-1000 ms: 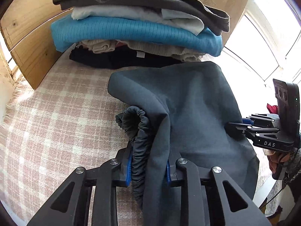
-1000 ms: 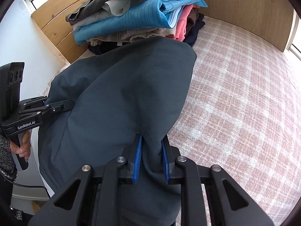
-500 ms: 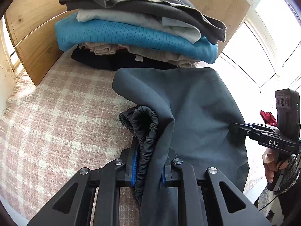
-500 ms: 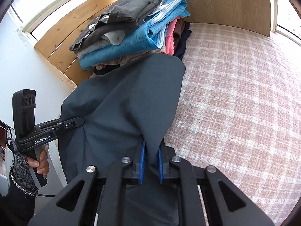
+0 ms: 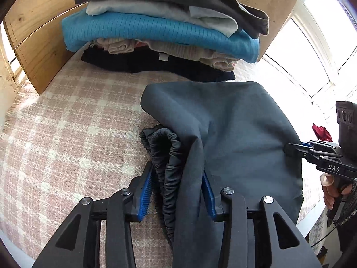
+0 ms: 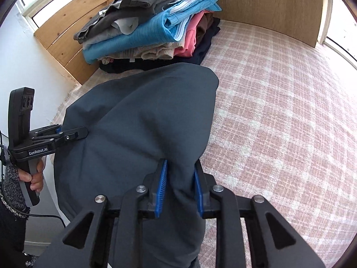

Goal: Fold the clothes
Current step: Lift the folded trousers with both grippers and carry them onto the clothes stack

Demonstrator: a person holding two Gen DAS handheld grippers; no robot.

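Seen from the left wrist, starting at the left edge: fringed border of a pink-and-cream plaid blanket (image 5: 67, 134) spread flat over the bed. Behind it, pale wooden boards (image 5: 38, 44) standing upright. Against those boards, a stack of folded clothes (image 5: 156, 29): black at the bottom, then beige knit, bright blue ribbed knit, light grey, dark grey on top.

In front of the stack, not touching it, dark grey trousers (image 5: 234, 129) lying on the blanket and hanging over its near edge. Gathered elastic waistband (image 5: 165, 143) bunched up between the blue pads of the left gripper (image 5: 178, 178). Jaws just been opening, now released, with a gap showing at the left pad and cloth lying loosely between.

Further right, bright window panes (image 5: 312, 44) curving round the corner, and a scrap of red cloth (image 5: 321, 131) below them. At the far right, a hand (image 5: 332, 192) on a black handle.

Seen from the right wrist: white wall (image 6: 29, 67) at left, plaid filling the right half. Right gripper (image 6: 179, 178) straddling a fold of the same trousers, jaws just been opening, grip slackened, fabric draped between the pads.
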